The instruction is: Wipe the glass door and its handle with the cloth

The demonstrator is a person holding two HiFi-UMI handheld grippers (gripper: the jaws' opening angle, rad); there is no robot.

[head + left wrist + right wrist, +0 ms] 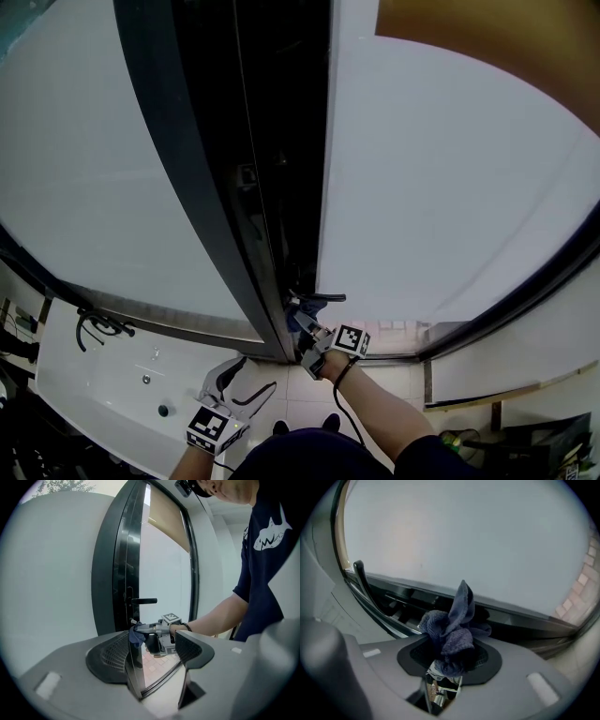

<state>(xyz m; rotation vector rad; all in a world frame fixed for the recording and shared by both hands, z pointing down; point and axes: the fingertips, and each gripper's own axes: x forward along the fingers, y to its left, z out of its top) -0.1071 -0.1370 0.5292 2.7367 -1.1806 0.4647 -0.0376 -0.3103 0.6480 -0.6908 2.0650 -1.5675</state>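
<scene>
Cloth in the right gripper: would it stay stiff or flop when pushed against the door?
Probably floppy: the cloth bunches in loose folds, one flap sticking up, where the right gripper pinches it. Likely light and soft, so it should squash against the glass door rather than slide stiffly.

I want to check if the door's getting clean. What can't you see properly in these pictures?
Whether the cloth touches the door frame: in the right gripper view its own folds hide the contact; in the head view it is tiny, dark on dark.
Pads of the right gripper: covered by the cloth.
Smudges on the glass: too faint in every view.
Top of the door frame: cut off by the head view's edge.
</scene>
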